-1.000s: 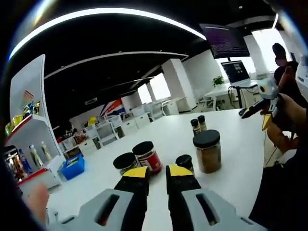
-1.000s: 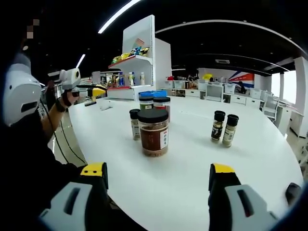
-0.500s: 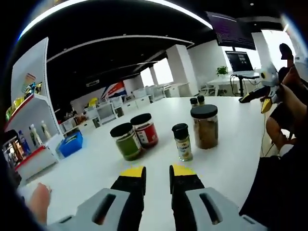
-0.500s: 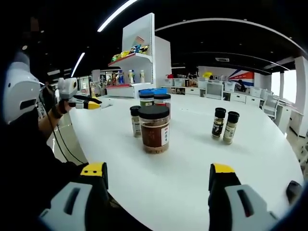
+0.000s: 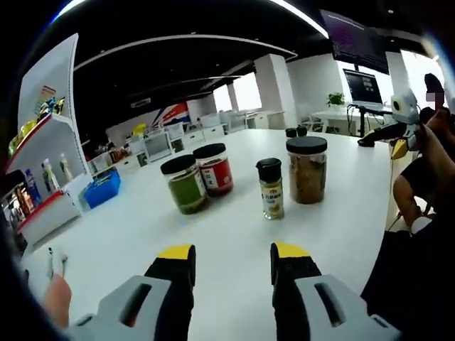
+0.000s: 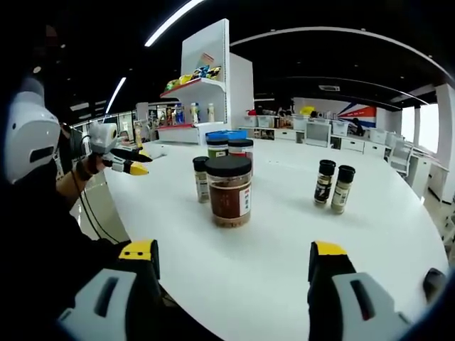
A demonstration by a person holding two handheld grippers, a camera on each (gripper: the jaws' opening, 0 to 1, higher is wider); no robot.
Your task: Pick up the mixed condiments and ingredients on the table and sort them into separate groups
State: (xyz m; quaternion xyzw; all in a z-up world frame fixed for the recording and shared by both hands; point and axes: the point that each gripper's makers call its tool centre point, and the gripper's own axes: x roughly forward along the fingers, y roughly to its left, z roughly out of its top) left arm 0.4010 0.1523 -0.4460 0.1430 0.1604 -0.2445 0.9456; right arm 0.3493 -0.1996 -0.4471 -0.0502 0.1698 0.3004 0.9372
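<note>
Since a second ago the left gripper (image 5: 231, 257) has spread its jaws from nearly closed to a clear gap, and the jars it faces now sit fully clear above its fingertips instead of half hidden behind them; it grasps nothing. The right gripper (image 6: 234, 256) stays wide open and empty, low at the near edge of the tabletop (image 6: 284, 241). Nearest to it stands the big brown jar (image 6: 228, 190) with a black lid, and just beside that, on the side toward the person, the small spice bottle (image 6: 202, 179). From the left gripper view that same small spice bottle (image 5: 270, 188) stands closest, with the big brown jar (image 5: 306, 170) next to it. Behind them stand the green jar (image 5: 184, 184) and the red jar (image 5: 214, 169), close together, perhaps touching. Well apart, farther across the tabletop, two slim shakers (image 6: 333, 185) stand as a pair. Beyond everything is a shelf unit (image 6: 205, 78) with goods on it. My guess is the jars are rigid, glass or hard plastic, smooth and a bit slippery, and the big one heavy when full, so I would clamp each across the straight body below the lid. The slim bottles look light and tippy; grip them mid-height.
</note>
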